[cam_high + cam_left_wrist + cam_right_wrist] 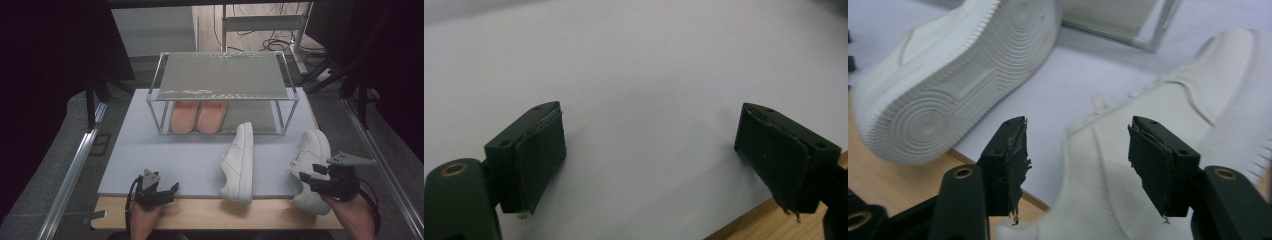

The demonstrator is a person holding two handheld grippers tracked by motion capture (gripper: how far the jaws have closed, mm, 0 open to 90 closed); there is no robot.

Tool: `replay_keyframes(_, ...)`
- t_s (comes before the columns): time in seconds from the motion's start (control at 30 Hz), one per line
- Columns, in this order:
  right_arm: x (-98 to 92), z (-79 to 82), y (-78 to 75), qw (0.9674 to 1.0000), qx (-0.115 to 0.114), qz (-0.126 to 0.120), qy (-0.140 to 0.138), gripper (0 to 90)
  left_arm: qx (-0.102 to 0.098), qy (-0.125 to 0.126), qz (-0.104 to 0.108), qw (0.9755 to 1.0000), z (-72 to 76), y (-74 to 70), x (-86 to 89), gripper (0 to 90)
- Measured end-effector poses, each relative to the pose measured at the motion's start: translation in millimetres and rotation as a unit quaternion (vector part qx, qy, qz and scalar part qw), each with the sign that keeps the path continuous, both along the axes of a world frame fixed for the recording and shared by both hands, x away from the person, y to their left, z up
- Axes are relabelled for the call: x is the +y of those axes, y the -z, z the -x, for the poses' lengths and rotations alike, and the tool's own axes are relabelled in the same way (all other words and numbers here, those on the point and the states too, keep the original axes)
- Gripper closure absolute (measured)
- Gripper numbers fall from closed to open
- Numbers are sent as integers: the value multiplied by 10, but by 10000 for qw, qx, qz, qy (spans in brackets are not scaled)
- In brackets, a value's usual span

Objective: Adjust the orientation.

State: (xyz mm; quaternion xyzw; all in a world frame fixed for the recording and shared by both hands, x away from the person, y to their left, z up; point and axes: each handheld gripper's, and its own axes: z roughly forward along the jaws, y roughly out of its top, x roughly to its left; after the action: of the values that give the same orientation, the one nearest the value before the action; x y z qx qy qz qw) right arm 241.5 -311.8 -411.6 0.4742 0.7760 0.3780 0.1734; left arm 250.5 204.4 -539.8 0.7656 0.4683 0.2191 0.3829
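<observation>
2 white sneakers lie on the pale grey mat (165, 160) that covers most of the wooden worktop (200, 214). We see the first sneaker (239, 162) at lower centre of the high view, tipped on its side with its ribbed sole turned to the right; its heel overhangs the mat's near edge onto bare wood. The second sneaker (312, 170) sits at lower right of that view, well apart from the first, its heel also past the mat's edge.

Our right gripper (320, 181) is at the second sneaker's heel end, low in the right of the high view. In the right gripper view its jaws stand part-way apart on either side of that sneaker's (1128, 150) upper — the pads do not press on it, so we read the gripper as released. The first sneaker's sole (948, 75) fills the upper left of that view.

Our left gripper (157, 192) rests at the mat's near edge, lower left in the high view, jaws spread wide over bare mat (639, 75), holding nothing.

At upper centre of the high view a 2-tier shoe rack (222, 75) stands on the mat, with a pair of pink slippers (197, 116) side by side on its lower shelf.
</observation>
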Motion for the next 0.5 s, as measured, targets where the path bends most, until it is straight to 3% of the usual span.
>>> replay_keyframes(0.33, 308, -68, 61, 9991, 126, -121, -382, 548, -1, 0, -2, 10000, 0, 0, 0, 126)
replay_keyframes(0.5, 480, -79, 93, 9982, 78, -133, -577, 645, 0, 0, -1, 10000, 0, 0, 0, 126)
